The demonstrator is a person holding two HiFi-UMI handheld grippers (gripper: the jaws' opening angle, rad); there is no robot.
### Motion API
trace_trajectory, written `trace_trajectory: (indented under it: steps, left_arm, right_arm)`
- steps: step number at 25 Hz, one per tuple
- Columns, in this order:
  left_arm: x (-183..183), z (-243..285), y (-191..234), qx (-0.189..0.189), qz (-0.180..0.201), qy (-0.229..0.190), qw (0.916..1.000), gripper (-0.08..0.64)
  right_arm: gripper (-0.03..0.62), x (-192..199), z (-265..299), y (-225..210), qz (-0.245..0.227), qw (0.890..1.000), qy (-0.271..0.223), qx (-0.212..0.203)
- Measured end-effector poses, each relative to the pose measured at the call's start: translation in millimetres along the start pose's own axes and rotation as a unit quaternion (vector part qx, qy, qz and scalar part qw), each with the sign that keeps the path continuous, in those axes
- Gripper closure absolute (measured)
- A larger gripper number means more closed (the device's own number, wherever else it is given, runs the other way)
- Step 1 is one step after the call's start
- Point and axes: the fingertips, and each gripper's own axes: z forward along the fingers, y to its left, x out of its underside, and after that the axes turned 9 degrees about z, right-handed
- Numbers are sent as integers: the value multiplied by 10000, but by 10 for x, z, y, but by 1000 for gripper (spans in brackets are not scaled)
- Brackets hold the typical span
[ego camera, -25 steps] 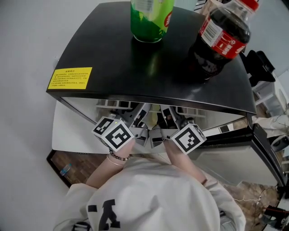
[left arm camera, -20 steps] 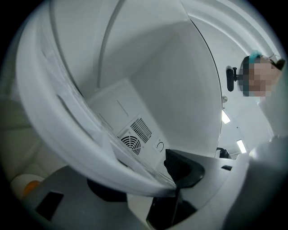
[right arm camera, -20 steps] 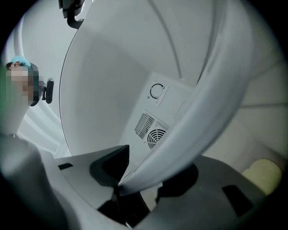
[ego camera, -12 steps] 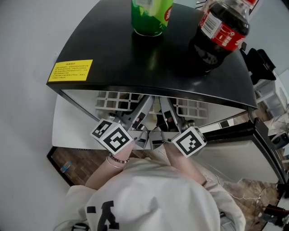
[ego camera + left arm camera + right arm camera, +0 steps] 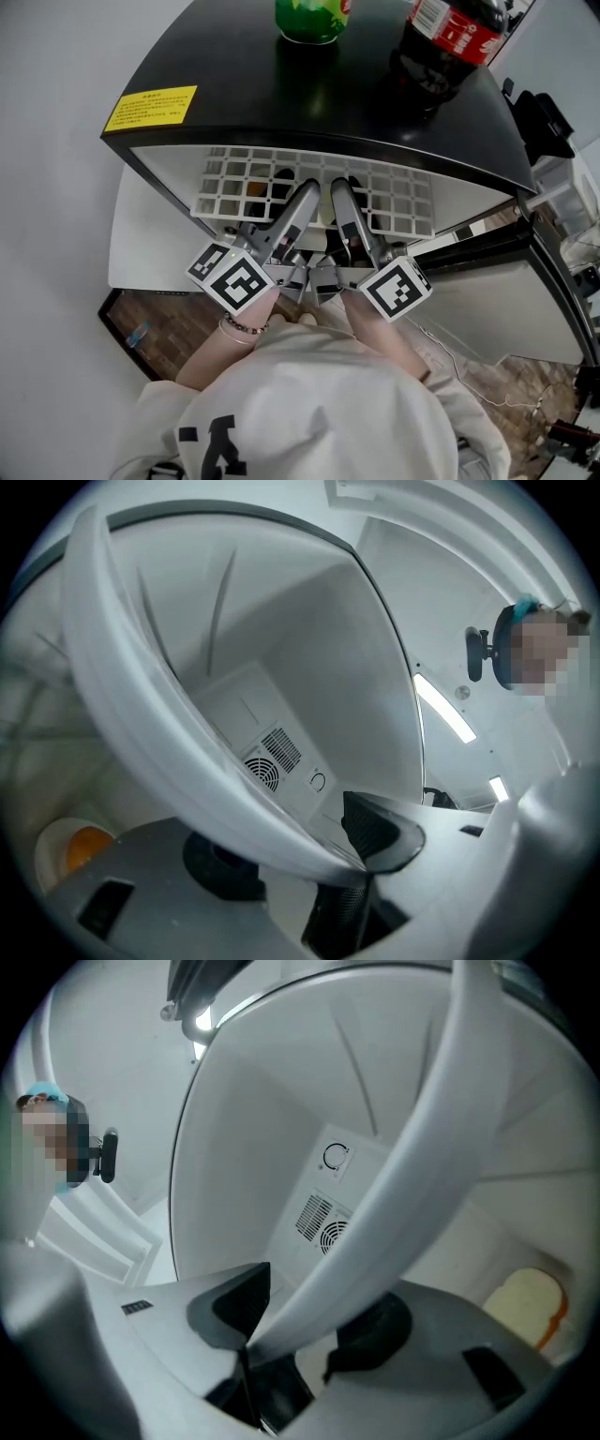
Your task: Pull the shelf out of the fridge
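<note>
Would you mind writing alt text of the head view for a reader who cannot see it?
A person's left gripper and right gripper grip the front edge of a white grid shelf partly drawn out of a black fridge, their jaws having just closed further. A green bottle and a cola bottle stand on top.

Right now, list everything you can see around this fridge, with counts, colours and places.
fridge: one, black top, centre
label: one, yellow, fridge top, left
green bottle: one, green, fridge top
cola bottle: one, dark, red label, fridge top
shelf: one, white wire, partly pulled out
bracelet: one, dark beads, left wrist
left tongs: one, grey, jaws just closing on shelf's front bar
right tongs: one, grey, likewise closing on that bar
</note>
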Motion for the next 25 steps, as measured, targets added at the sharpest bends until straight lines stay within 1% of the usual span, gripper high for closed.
trace_trajectory:
  steps: [3, 7, 12, 14, 18, 22, 25]
  left_arm:
    - [11, -70, -43, -1, -18, -10, 10000, 301]
    - [23, -138, -92, 19, -25, -17, 10000, 304]
    - [42, -202, -136, 53, -61, 7, 10000, 305]
    - [46, -227, -152, 62, -82, 14, 9999, 308]
    - [52, -279, -183, 97, -107, 23, 9999, 311]
    - [61, -318, -207, 165, -179, 35, 9997, 316]
    - [74, -350, -224, 198, -290, 49, 9994, 324]
  right_arm:
    - [383, 30, -73, 24, 18, 10000, -4, 30]
    - [387, 50, -190, -16, 1, 9997, -40, 258]
    - [385, 80, -256, 20, -22, 9995, -47, 307]
    - [387, 92, -274, 42, -19, 9996, -45, 287]
    - [388, 117, -274, 142, -60, 9999, -34, 84]
    - [388, 127, -313, 158, -88, 9999, -66, 118]
    - [394, 135, -354, 160, 16, 9999, -116, 123]
